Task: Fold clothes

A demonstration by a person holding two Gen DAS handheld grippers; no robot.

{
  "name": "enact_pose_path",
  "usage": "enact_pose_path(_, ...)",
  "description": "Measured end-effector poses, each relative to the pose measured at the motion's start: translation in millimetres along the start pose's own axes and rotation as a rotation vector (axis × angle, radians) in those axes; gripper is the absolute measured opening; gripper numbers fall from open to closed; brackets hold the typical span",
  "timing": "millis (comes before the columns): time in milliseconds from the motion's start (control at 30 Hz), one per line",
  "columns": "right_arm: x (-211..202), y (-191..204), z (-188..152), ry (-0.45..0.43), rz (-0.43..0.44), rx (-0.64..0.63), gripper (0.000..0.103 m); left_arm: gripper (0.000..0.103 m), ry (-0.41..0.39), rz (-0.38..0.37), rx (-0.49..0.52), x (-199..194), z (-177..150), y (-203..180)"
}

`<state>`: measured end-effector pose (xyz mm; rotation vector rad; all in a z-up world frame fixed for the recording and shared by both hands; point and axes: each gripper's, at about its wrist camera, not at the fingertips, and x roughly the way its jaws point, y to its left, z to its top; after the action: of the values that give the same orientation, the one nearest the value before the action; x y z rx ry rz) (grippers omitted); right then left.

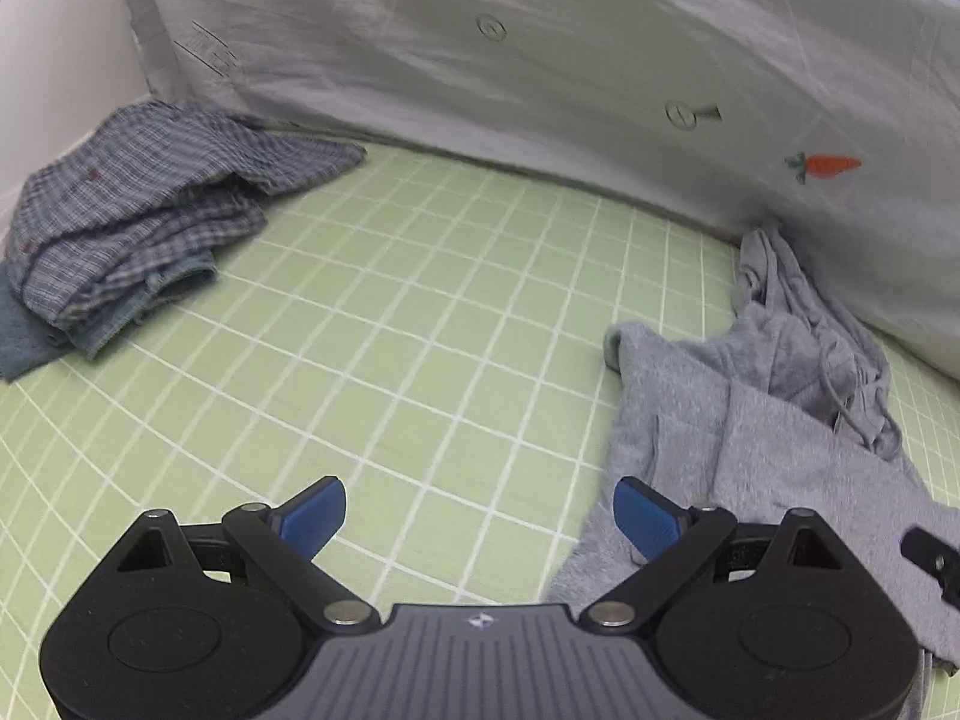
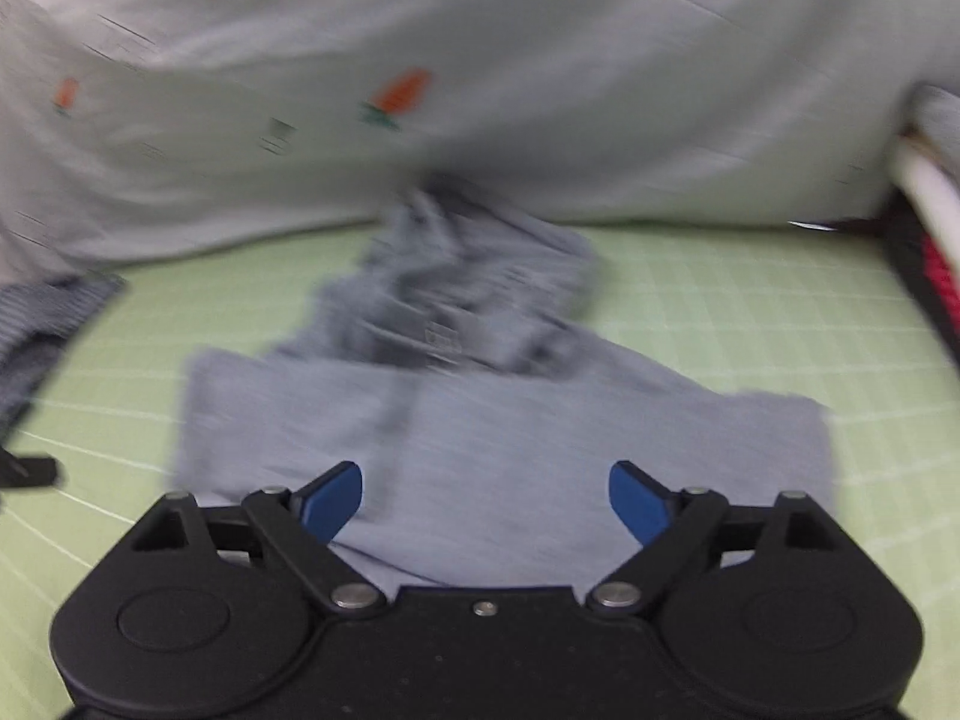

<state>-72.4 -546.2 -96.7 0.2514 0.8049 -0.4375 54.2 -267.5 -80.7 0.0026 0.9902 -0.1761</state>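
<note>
A grey fleece garment (image 1: 750, 438) lies crumpled on the green checked sheet (image 1: 420, 312) at the right of the left wrist view. In the blurred right wrist view the same garment (image 2: 510, 420) lies straight ahead, its flat part spread between the fingers. My left gripper (image 1: 480, 516) is open and empty over bare sheet, just left of the garment's edge. My right gripper (image 2: 485, 501) is open and empty, hovering over the garment's near part. A tip of the right gripper (image 1: 930, 558) shows at the right edge of the left wrist view.
A blue plaid garment (image 1: 138, 228) lies folded in a pile at the far left; its edge (image 2: 42, 324) shows in the right wrist view. A pale quilt with carrot prints (image 1: 600, 60) runs along the back. A white rail (image 2: 930, 198) stands at the right.
</note>
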Motion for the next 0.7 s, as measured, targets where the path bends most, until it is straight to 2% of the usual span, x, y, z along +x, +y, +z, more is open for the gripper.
enact_pose_path(100,-0.4,-40.1,-15.4,0.037,-0.117,0.074,0.09,0.096,0.016,-0.033,0.091,10.9,2.6,-28.0)
enact_pose_path(267,0.3,-89.4,-32.4,0.074,-0.23,0.205,0.091,0.093,0.001,-0.116,0.247,27.2,12.4,-83.9)
enact_pose_path(367,6.4,-107.0,-34.6,0.088,-0.259,0.246,0.091,0.077,0.022,-0.151,0.307,42.5,18.5,-112.2)
enact_pose_path(433,11.2,-113.9,-33.2,0.094,-0.267,0.255,0.091,0.06,0.057,-0.16,0.323,53.8,20.2,-123.5)
enact_pose_path(500,15.4,-117.5,-31.0,0.096,-0.27,0.253,0.091,0.051,0.09,-0.161,0.334,63.3,20.1,-132.1)
enact_pose_path(567,18.8,-119.4,-29.6,0.098,-0.27,0.248,0.091,0.046,0.105,-0.163,0.338,68.6,18.8,-135.1)
enact_pose_path(700,26.2,-120.5,-30.0,0.111,-0.263,0.239,0.091,0.045,0.134,-0.167,0.32,76.7,17.1,-137.1)
